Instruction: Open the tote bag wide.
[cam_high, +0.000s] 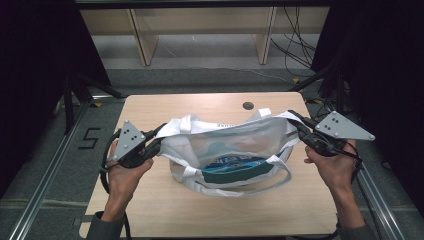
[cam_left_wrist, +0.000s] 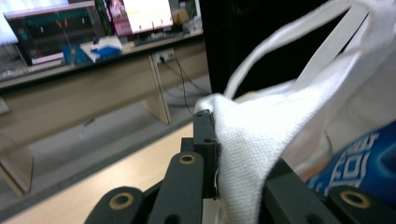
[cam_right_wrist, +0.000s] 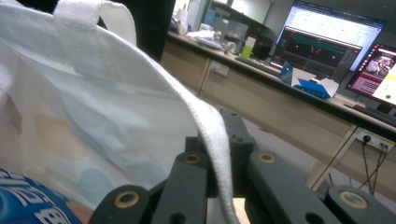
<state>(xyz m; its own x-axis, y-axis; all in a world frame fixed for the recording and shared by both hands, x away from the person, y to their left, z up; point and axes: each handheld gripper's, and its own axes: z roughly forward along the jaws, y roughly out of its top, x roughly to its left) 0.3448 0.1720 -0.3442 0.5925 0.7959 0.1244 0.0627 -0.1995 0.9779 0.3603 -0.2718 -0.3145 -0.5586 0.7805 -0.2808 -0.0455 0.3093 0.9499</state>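
Note:
A white cloth tote bag sits on the wooden table, its mouth stretched wide between my two grippers. Inside lies a blue and teal packet. My left gripper is shut on the bag's left rim; its own view shows the white cloth pinched between the black jaws, with the blue packet beyond. My right gripper is shut on the right rim, and the cloth edge runs between its jaws. The white handles hang loose toward the front.
A dark round hole marks the table's far side. Wooden bench legs and cables stand on the floor beyond. Metal rails run along both table sides. Monitors sit on a far desk.

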